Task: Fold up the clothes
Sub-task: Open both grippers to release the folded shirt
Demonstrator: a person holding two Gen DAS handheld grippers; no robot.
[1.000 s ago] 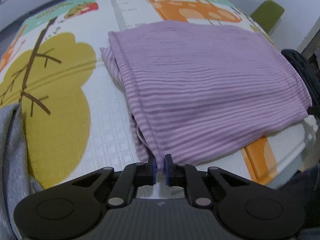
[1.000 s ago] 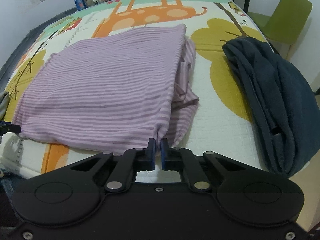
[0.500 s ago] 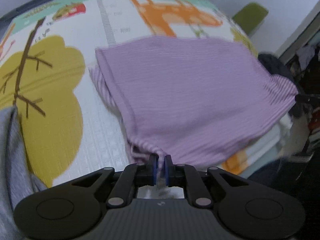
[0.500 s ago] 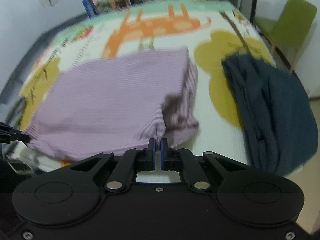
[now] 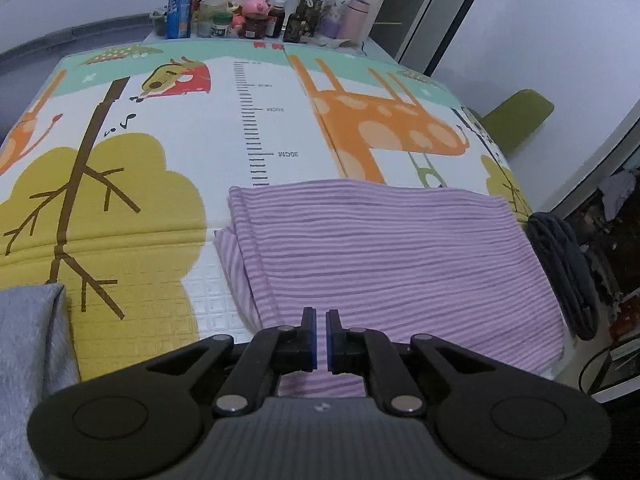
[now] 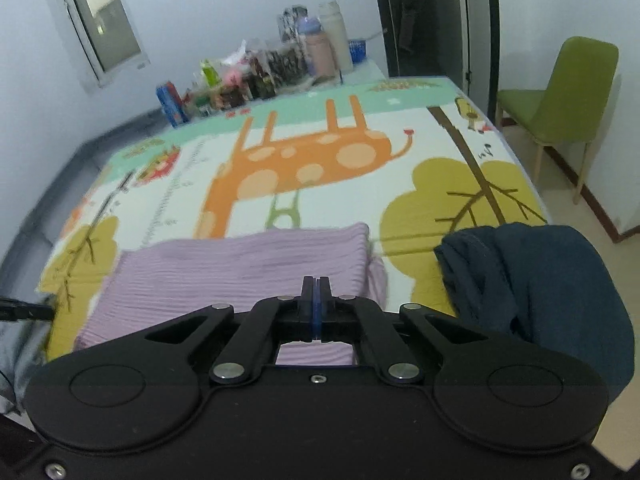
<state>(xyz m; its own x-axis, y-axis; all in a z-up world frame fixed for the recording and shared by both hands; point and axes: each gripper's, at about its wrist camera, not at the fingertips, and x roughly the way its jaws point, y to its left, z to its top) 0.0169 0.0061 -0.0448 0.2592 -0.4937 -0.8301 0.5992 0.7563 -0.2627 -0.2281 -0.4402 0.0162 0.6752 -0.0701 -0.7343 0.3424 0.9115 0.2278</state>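
Note:
A purple striped garment (image 5: 392,256) lies folded on the animal-print mat (image 5: 256,128); it also shows in the right wrist view (image 6: 248,268). My left gripper (image 5: 321,316) is over the garment's near left corner, its jaws a small gap apart, and I cannot tell whether cloth is pinched between them. My right gripper (image 6: 316,300) is over the garment's near edge with jaws pressed together; no cloth shows between them.
A dark blue garment (image 6: 552,292) is heaped at the mat's right edge, also seen in the left wrist view (image 5: 560,264). A grey garment (image 5: 28,360) lies at the left. Bottles and jars (image 5: 256,16) crowd the far end. A green chair (image 6: 560,92) stands to the right.
Both grippers lifted the garment's near edge, carried it forward over the garment and came down; the garment now lies shorter. The views have tilted up toward the far wall.

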